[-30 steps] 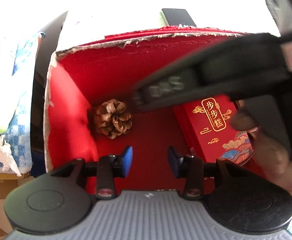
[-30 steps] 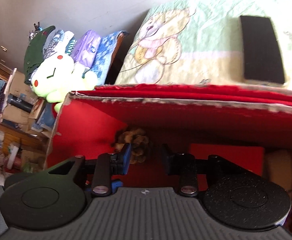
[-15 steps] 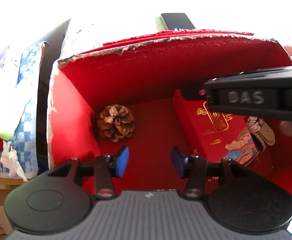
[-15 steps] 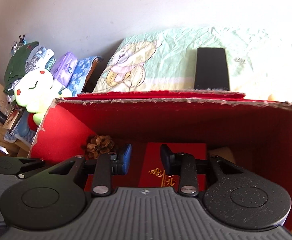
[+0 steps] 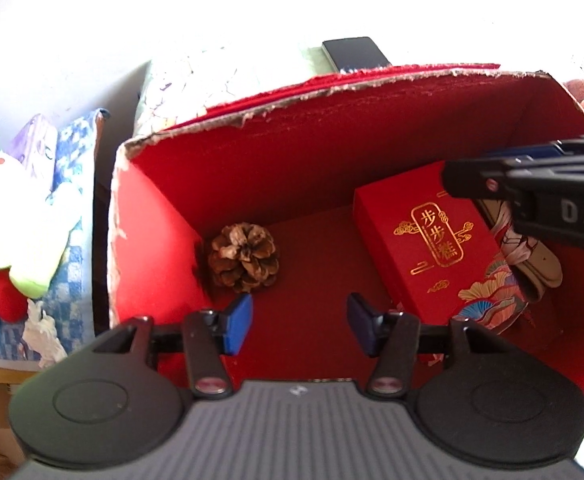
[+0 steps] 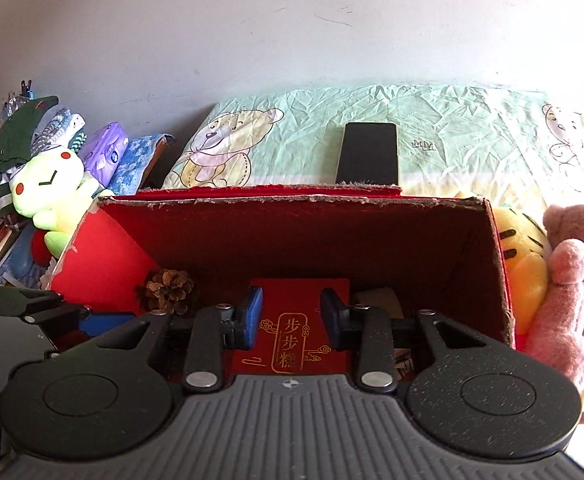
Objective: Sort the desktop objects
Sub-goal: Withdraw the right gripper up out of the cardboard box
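A: Why does everything sit where it does in the red-lined open cardboard box (image 5: 300, 168)?

B: I read it as the sorting bin. The brown dried pine cone (image 5: 244, 257) lies on the box floor close to the left wall, near the far left corner. The flat red gift packet with gold lettering (image 5: 432, 248) lies on the floor toward the right wall, and a pale strap-like item (image 5: 540, 264) is wedged just beside it; I cannot tell what that is. Tucking things against the walls leaves the middle of the floor free for more, I judge.

A: And outside the box?

B: A black rectangular phone (image 6: 368, 152) lies flat on the wrinkled green bear-print cloth (image 6: 452, 128) beyond the box's far rim. A pink plush toy (image 6: 572, 288) and a yellow striped plush (image 6: 520, 252) press against the right wall from outside. Those look unsorted to me.

A: What are the tools doing?

B: The left gripper (image 5: 299, 328) hangs over the near rim, its blue pads spread wide, nothing between them, touching nothing. The right gripper (image 6: 290, 318) hovers above the red packet, jaws parted and empty too; the packet shows through the gap but is not pinched.

A: So both hands are free?

B: Yes, neither carries anything.
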### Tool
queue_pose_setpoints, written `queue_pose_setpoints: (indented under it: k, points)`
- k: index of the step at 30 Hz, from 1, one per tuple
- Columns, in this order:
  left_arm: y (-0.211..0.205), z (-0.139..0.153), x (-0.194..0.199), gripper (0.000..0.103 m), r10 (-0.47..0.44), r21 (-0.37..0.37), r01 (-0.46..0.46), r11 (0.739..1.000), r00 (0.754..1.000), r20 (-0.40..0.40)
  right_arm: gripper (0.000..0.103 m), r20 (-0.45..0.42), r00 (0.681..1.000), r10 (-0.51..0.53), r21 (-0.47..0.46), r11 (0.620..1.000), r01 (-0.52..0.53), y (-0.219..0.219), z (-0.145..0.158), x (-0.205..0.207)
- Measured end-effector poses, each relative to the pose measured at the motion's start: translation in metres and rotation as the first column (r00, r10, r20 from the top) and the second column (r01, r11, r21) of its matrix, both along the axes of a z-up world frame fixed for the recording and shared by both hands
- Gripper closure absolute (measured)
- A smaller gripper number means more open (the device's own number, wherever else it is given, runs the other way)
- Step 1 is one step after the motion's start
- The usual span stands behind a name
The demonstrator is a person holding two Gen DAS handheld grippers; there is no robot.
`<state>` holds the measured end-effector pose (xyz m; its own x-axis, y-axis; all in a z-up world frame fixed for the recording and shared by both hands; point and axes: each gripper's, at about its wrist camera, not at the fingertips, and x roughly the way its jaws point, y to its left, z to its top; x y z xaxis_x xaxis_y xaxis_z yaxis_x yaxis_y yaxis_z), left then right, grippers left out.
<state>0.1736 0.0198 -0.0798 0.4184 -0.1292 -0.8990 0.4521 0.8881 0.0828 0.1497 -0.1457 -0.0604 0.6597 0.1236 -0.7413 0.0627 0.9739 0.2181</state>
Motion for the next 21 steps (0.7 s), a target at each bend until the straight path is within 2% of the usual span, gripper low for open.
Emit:
queue_pose_setpoints:
  k: [2, 5, 7, 11, 21]
  points:
    - [-0.001, -0.001, -0.001, 0.035, 0.012, -0.011, -0.012, 1.000, 1.000, 0.011, 0.067, 0.008, 1.000, -0.009, 0.002, 1.000, 0.009, -0.004, 0.003, -0.006]
    - [-0.006, 0.002, -0.007, 0.035, 0.027, 0.015, -0.028, 0.999, 0.998, 0.062, 0.063, 0.009, 1.000, -0.018, 0.013, 1.000, 0.018, -0.011, 0.007, -0.013]
    - [-0.006, 0.008, -0.009, 0.035, 0.052, 0.003, -0.052, 0.999, 0.996, 0.075, 0.060, 0.023, 1.000, -0.017, 0.024, 1.000, 0.016, -0.015, 0.012, -0.020]
    - [-0.008, 0.020, -0.017, 0.034, 0.111, 0.011, -0.113, 0.994, 0.987, 0.113, 0.060, 0.049, 0.999, -0.005, 0.032, 0.999, 0.004, -0.026, 0.021, -0.033]
    - [-0.022, 0.042, -0.049, 0.033, 0.212, 0.025, -0.218, 0.976, 0.966, 0.148, 0.060, 0.047, 0.999, 0.022, 0.055, 0.998, -0.025, -0.053, 0.026, -0.064]
